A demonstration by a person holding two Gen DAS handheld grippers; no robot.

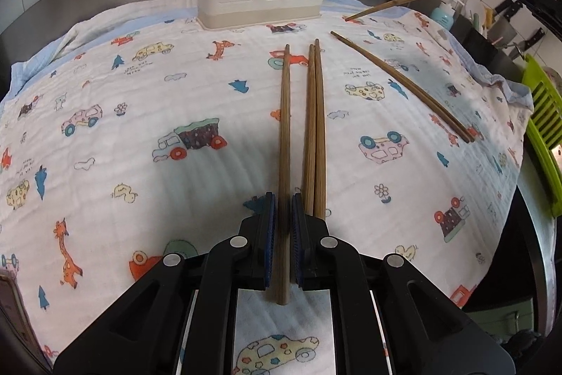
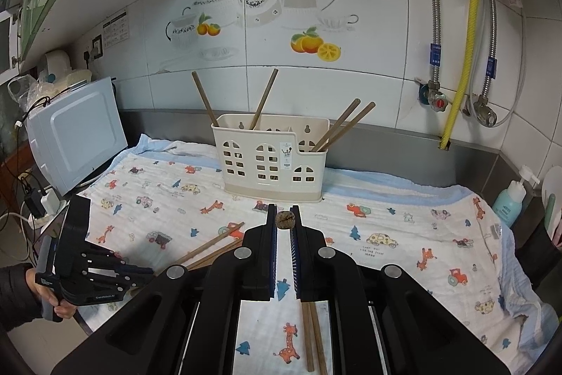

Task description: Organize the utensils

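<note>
- Landmark: the cream utensil caddy stands upright at the far edge of the cartoon-print cloth, close to the steel backsplash. All positions below refer to it.
- Left gripper: clenched on a single chopstick. The stick runs lengthwise between the jaws, tip directed toward the caddy and apparently resting low on the cloth. This in-line hold keeps the stick aligned with the gripper, which should allow it to be tipped upright over a compartment.
- Right gripper: clenched on a second stick, visible end-on between the jaw tips and aimed at the caddy front. From the left wrist view it hangs above the cloth, to the right of the caddy. It appears parked, held clear of the left gripper's working area.
- Loose stock: one pair lies side by side directly in front of the caddy, just right of the gripped stick. Another pair lies diagonally, further right of the caddy.
- Already stowed: two sticks lean in the caddy's left compartment; two more lean out of its lower right compartment.
- Appearance: the chopsticks are plain brown wood, long, tapering toward one end, with visible grain. The caddy is pierced with window-shaped openings and carries a small label.
- Hedge: fisheye curvature makes exact tip contact with the cloth uncertain.
</note>
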